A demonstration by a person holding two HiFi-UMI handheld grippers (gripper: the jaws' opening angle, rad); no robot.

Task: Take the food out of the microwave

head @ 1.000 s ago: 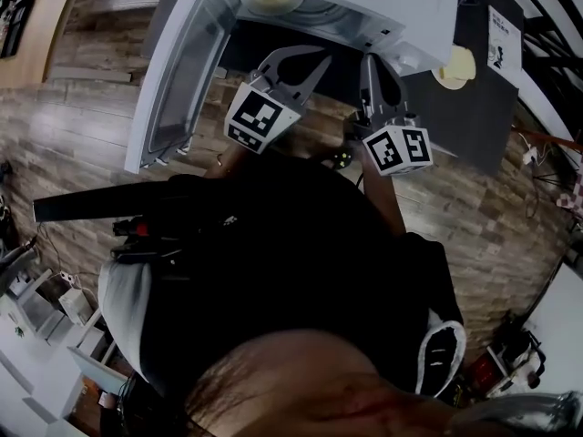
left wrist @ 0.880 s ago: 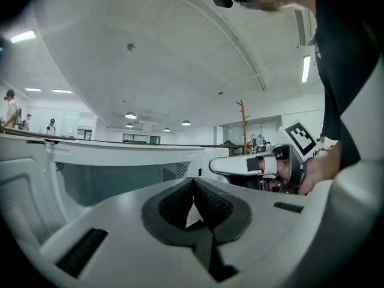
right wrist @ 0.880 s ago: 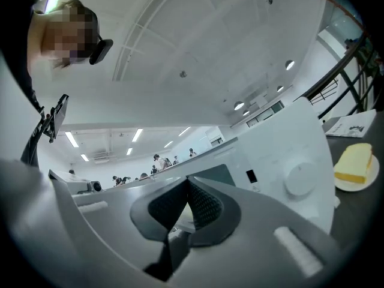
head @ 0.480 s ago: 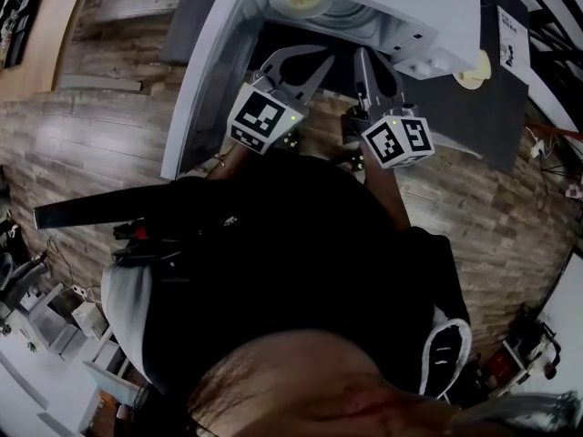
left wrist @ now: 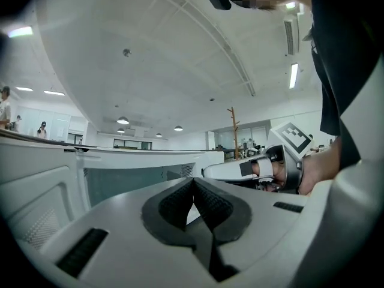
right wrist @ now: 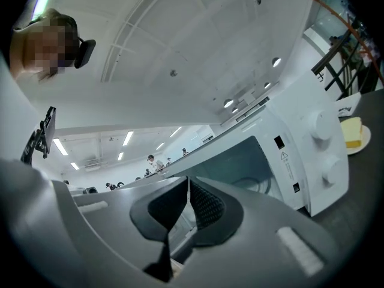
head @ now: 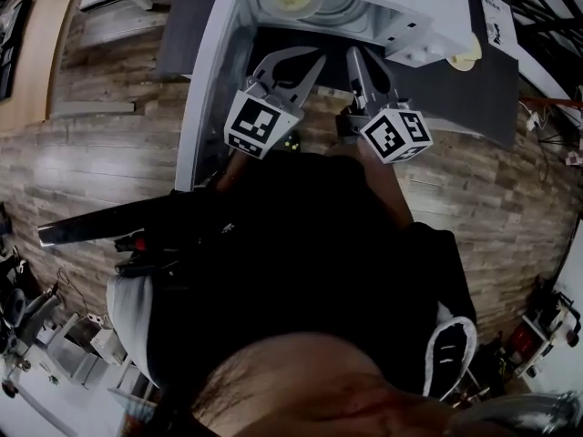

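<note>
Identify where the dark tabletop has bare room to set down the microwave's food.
Bare tabletop lies right of the microwave, between the small plate of yellow food and the near edge. A narrower strip lies left of the open door. The oven mouth is crowded: left gripper and right gripper hover there.

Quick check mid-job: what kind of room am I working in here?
Most likely a large open-plan office or lab, not a home kitchen: long ceiling lights run over people in the distance, a coat stand rises in the background, and the microwave sits on a dark table.
</note>
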